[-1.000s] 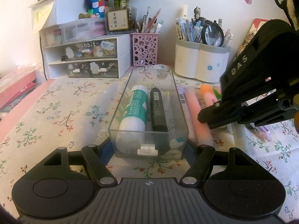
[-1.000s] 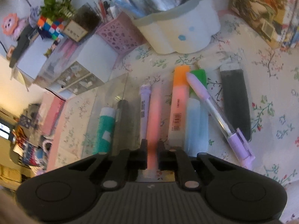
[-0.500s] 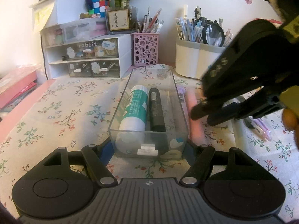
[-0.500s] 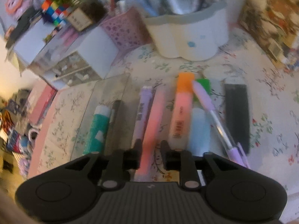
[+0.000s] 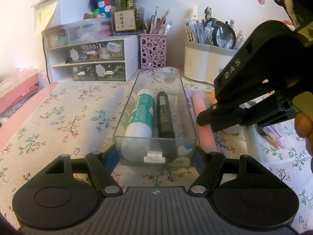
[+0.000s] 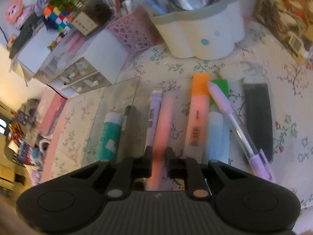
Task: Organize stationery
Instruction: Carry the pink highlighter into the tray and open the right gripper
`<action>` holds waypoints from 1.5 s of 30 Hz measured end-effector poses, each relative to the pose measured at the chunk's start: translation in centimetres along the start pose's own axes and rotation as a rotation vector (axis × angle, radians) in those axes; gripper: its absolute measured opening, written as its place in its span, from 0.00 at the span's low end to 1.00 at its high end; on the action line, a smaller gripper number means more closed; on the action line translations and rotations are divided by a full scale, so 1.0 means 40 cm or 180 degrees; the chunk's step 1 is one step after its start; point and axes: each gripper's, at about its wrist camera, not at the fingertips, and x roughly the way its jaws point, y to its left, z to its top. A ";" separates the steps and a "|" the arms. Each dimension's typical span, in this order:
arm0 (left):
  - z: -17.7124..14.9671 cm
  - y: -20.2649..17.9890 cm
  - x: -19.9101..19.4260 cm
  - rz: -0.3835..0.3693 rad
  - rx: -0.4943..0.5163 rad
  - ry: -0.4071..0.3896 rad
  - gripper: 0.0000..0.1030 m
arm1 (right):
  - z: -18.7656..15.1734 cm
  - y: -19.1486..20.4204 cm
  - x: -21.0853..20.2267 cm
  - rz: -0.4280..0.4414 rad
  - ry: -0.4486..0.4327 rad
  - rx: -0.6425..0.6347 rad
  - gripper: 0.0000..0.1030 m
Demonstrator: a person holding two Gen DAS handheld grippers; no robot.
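My left gripper (image 5: 155,156) is shut on the near end of a clear tray (image 5: 176,146), one finger on each side wall. In the tray lie a green-and-white glue stick (image 5: 140,115) and a black marker (image 5: 165,115). Right of the tray, a pink pen (image 6: 164,117) lies on the flowered cloth. My right gripper (image 6: 158,156) is down over its near end, jaws closing, and the pen fills the gap between the pads. The left wrist view shows the right gripper (image 5: 207,117) low beside the tray, touching the pink pen (image 5: 205,137).
Beside the pink pen lie a lilac pen (image 6: 155,109), an orange highlighter (image 6: 198,105), a blue one (image 6: 217,133), a purple gel pen (image 6: 230,117) and a black case (image 6: 258,117). At the back stand a drawer unit (image 5: 93,58), a pink mesh cup (image 5: 153,51) and a white pen holder (image 5: 205,62).
The right gripper's jaws spread, came down around the pink pen, then narrowed onto it. The left gripper and the tray have stayed put.
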 end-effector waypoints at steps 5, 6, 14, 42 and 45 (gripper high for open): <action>0.001 0.000 0.001 -0.0001 -0.0006 0.0010 0.70 | -0.006 -0.012 -0.013 0.0141 -0.0030 0.0129 0.08; 0.002 -0.001 0.001 0.0002 -0.0007 0.0015 0.70 | -0.007 -0.014 -0.015 0.0167 -0.0036 0.0150 0.08; 0.002 -0.003 0.003 0.0008 -0.0003 -0.0001 0.70 | -0.006 -0.011 -0.076 0.0284 -0.0243 0.0124 0.00; -0.005 0.004 -0.003 0.0010 0.0006 -0.0032 0.70 | -0.007 0.045 0.007 -0.0375 0.0047 -0.0546 0.13; -0.004 0.004 -0.002 0.0006 0.0010 -0.0031 0.70 | 0.004 0.007 -0.003 -0.0230 0.0018 -0.0252 0.13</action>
